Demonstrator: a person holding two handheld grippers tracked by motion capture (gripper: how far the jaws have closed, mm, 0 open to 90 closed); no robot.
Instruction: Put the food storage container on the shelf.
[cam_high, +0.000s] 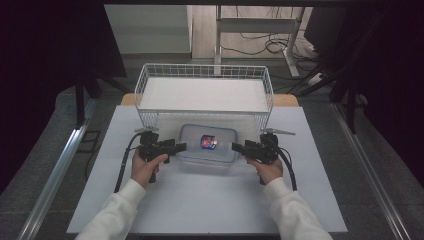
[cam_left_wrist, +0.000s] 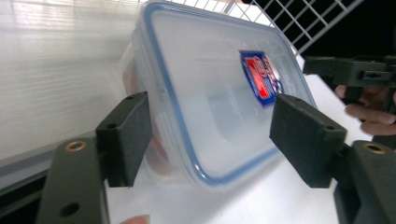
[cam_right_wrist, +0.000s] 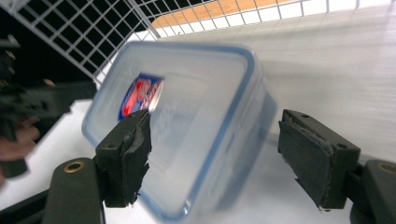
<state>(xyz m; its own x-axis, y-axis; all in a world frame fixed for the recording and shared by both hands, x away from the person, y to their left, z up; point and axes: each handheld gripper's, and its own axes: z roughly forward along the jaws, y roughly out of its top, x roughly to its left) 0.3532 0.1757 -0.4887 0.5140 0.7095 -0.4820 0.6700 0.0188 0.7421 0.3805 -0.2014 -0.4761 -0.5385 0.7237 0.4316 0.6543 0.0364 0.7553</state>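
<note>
White sleeves (cam_high: 292, 210), black tongs (cam_high: 181, 146), trailing black cables (cam_high: 123, 162)

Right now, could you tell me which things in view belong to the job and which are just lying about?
In the job, as it appears:
clear lidded container
left gripper, open
right gripper, open
white wire basket, possibly

Lying about:
cables on the floor
desk frame

The high view looks forward and down from above the person's side of the white table (cam_high: 200, 200). Each gripper view looks along its own black jaws, very near, from opposite short ends of the clear plastic box with blue-rimmed lid (cam_high: 207, 144) (cam_left_wrist: 219, 107) (cam_right_wrist: 196, 116), which all three views share.
</note>
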